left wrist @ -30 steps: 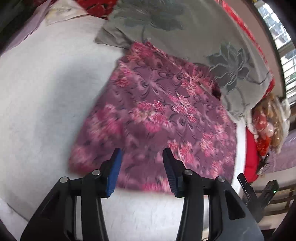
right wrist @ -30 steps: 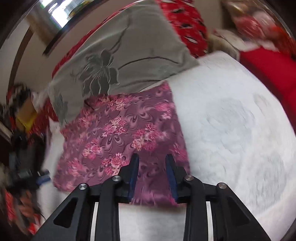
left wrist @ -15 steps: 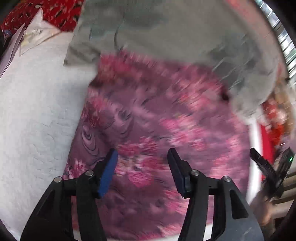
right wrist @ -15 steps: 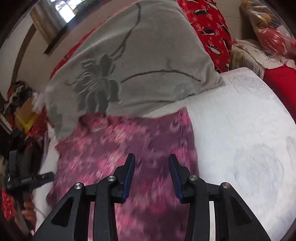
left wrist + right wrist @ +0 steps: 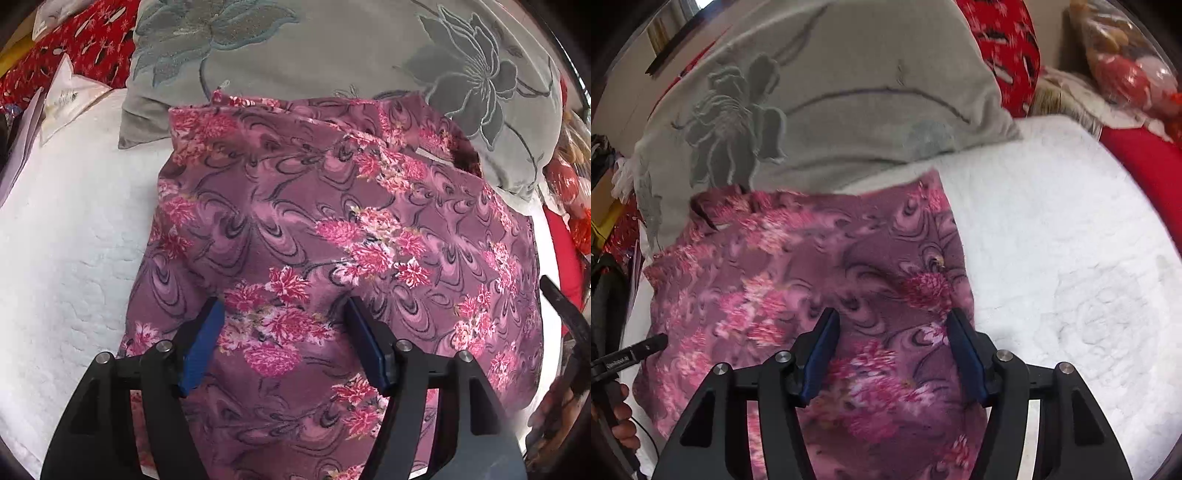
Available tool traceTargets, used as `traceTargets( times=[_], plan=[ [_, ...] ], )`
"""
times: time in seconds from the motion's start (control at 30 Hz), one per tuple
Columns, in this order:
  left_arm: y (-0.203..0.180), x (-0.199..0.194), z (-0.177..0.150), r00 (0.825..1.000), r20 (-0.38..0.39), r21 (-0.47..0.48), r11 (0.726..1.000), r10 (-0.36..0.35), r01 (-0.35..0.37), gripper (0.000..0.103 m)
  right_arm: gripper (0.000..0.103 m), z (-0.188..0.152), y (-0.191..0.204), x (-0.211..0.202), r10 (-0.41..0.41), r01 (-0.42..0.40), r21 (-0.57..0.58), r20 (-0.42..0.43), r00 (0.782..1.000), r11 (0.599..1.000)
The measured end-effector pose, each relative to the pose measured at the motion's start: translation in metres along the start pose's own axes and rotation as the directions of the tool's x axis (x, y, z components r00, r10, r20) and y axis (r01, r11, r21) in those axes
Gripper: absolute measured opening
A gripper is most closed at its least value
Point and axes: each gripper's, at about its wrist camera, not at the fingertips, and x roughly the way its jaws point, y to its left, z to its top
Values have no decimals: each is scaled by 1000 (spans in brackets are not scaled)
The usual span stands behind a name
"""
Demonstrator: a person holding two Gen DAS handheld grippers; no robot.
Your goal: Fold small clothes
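A purple garment with pink flowers point(image 5: 332, 236) lies spread flat on a white quilted bed cover point(image 5: 66, 251). Its far edge touches a grey pillow point(image 5: 332, 51). My left gripper point(image 5: 284, 314) is open and empty, just above the garment's near left part. In the right wrist view the same garment point(image 5: 798, 266) fills the lower left. My right gripper point(image 5: 892, 325) is open and empty above the garment's right side, close to its right edge. The other gripper's tip point(image 5: 646, 345) shows at the garment's left edge.
The grey flowered pillow point(image 5: 820, 92) lies behind the garment. Red patterned fabric point(image 5: 81, 40) and a white paper packet point(image 5: 70, 99) sit at the far left. A red cushion point(image 5: 1145, 162) and plastic bags point(image 5: 1126, 55) lie at the right. White bed cover point(image 5: 1071, 258) extends to the right.
Both grippers moved forward over the garment, from its near edge to above its middle. The right gripper's jaws have opened wider.
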Motion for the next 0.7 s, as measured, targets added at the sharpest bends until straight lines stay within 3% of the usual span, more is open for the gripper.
traceTargets(
  times=[0.1,0.17,0.23,0.47,0.6,0.7],
  plan=[
    [3,0,0,1000,-4,-9,1000,-5,5,68,63,-5,8,-13,-18,20,-42,60,998,999],
    [2,-1,1,1000,-12,-5,1000,-1,1,68,63,-7,4,0,-36,36,-41,3,999,999],
    [3,-5,1,1000,-26,-5,1000,5,-5,67,64,-14,-4,19,-44,43,-17,-106,993,999],
    [9,-39,13,997,50,-6,998,-58,58,67,63,-7,4,-26,-51,54,-36,97,994,998],
    [2,-34,35,998,57,18,1000,-10,9,67,63,8,-8,-14,-42,41,19,75,996,999],
    [7,-6,43,1000,-7,-20,1000,3,-3,67,63,13,-24,6,-23,20,77,42,999,997]
  ],
)
